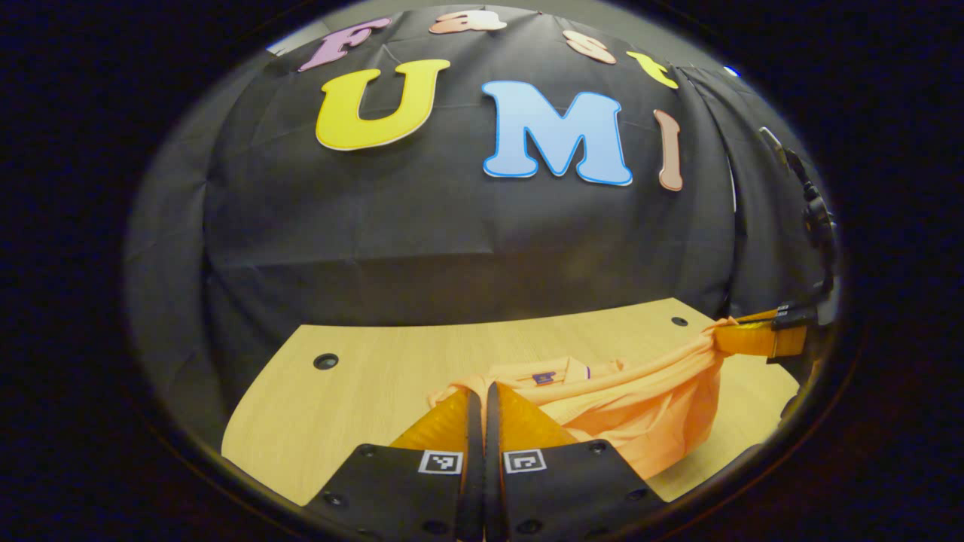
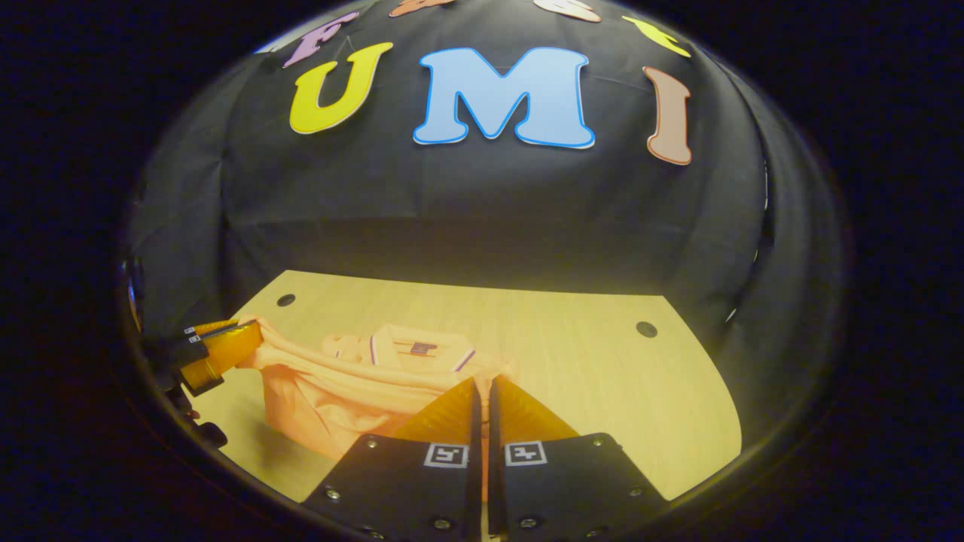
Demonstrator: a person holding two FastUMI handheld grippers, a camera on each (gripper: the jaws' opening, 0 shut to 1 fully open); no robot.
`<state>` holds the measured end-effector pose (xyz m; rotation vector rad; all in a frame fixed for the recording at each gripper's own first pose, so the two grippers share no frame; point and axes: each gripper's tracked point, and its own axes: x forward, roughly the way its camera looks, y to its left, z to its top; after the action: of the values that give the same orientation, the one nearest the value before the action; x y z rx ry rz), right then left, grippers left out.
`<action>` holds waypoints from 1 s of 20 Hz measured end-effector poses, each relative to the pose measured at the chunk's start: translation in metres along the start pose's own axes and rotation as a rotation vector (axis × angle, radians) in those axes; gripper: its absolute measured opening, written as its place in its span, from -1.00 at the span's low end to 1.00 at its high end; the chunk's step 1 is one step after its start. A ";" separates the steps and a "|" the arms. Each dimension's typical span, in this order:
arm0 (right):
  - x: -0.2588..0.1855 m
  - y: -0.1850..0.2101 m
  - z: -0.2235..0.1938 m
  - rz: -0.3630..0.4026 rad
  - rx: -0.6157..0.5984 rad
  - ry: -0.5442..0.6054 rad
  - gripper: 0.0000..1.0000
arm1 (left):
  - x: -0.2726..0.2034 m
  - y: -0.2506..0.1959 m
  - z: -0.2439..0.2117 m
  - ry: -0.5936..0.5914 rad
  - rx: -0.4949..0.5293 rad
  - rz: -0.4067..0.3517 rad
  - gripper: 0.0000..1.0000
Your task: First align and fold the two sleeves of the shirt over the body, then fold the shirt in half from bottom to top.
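Note:
An orange shirt (image 1: pixel 648 410) lies bunched on the wooden table (image 1: pixel 361 406), its collar and label (image 1: pixel 544 376) facing me. My left gripper (image 1: pixel 476 390) is shut, pinching an edge of the fabric at its tips. That edge stretches taut and raised to the right, where my right gripper (image 1: pixel 742 331) clamps its other end. In the right gripper view, the right gripper (image 2: pixel 482 382) is shut on the shirt (image 2: pixel 339 391) just in front of the collar (image 2: pixel 418 348). The left gripper (image 2: pixel 241 339) holds the fabric at far left.
The table's back edge meets the black cloth wall (image 1: pixel 467 248). Small round holes (image 1: pixel 325 360) (image 2: pixel 645 329) sit near the table's back corners. Bare wood (image 2: pixel 617 391) spreads to the right of the shirt. A dark cable and fitting (image 1: pixel 817 218) hang at far right.

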<state>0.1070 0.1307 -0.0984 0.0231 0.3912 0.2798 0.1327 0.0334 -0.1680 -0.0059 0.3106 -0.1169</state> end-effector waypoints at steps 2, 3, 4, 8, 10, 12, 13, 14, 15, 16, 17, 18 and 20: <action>0.019 -0.002 0.009 -0.002 -0.002 -0.002 -0.94 | 0.024 0.002 0.005 -0.010 0.010 0.006 -0.87; 0.029 -0.003 0.013 -0.003 -0.006 -0.001 -0.93 | 0.033 0.004 0.007 -0.015 0.014 0.011 -0.88; 0.040 -0.004 0.016 -0.003 -0.008 -0.001 -0.92 | 0.042 0.005 0.008 -0.021 0.020 0.016 -0.88; 0.075 -0.003 0.023 -0.001 -0.012 0.011 -0.92 | 0.079 0.010 0.007 -0.024 0.028 0.037 -0.89; 0.089 -0.003 0.022 -0.004 -0.017 0.019 -0.92 | 0.094 0.012 0.005 -0.021 0.014 0.046 -0.89; 0.104 -0.004 0.020 -0.008 -0.016 0.027 -0.93 | 0.105 0.012 0.003 -0.025 0.018 0.052 -0.89; 0.110 -0.004 0.018 -0.010 -0.014 0.034 -0.92 | 0.111 0.012 0.002 -0.029 0.025 0.053 -0.89; 0.115 -0.004 0.015 -0.013 -0.012 0.043 -0.93 | 0.117 0.011 0.002 -0.029 0.034 0.054 -0.89; 0.121 -0.006 0.012 -0.020 -0.014 0.049 -0.93 | 0.125 0.010 0.001 -0.025 0.041 0.052 -0.89; 0.123 -0.007 0.008 -0.032 -0.021 0.055 -0.93 | 0.131 0.008 -0.003 -0.017 0.046 0.050 -0.88; 0.126 -0.008 0.006 -0.043 -0.028 0.060 -0.93 | 0.135 0.007 -0.008 -0.006 0.049 0.048 -0.89; 0.132 -0.010 0.003 -0.048 -0.030 0.068 -0.93 | 0.139 0.007 -0.014 0.002 0.046 0.047 -0.89; 0.142 -0.012 -0.003 -0.056 -0.030 0.080 -0.92 | 0.145 0.007 -0.023 0.019 0.041 0.047 -0.89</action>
<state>0.2349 0.1574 -0.1548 -0.0286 0.4666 0.2314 0.2638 0.0237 -0.2342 0.0435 0.3274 -0.0764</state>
